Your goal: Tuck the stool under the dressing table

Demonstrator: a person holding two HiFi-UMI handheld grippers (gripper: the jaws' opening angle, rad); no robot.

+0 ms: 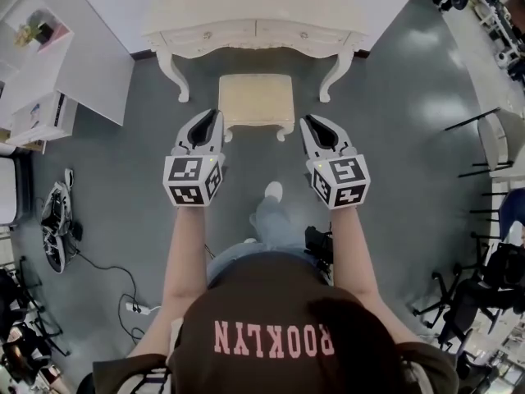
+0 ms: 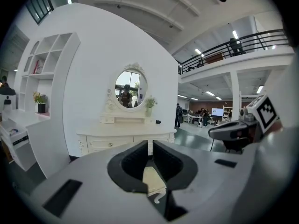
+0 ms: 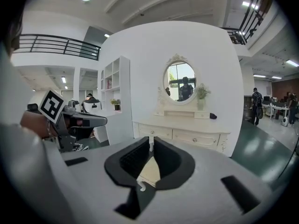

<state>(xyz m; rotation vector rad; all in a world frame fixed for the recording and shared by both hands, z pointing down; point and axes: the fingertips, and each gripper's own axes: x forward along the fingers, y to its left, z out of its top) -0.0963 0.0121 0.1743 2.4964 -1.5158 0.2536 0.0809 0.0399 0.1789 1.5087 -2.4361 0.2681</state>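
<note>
Floor (image 1: 123, 187): one stool (image 1: 256, 101), one dressing table (image 1: 254, 15)

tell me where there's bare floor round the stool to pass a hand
Bare floor lies between the table's legs, beyond the stool. There is more left of the stool up to the white shelf, and right of it out to the chairs. The lower left is crowded, with shoes, cable and power strip.

Head view steeply down from overhead, both gripper views facing dressing table (image 1: 256, 31) nearby, stool (image 1: 256, 101) shared by all
</note>
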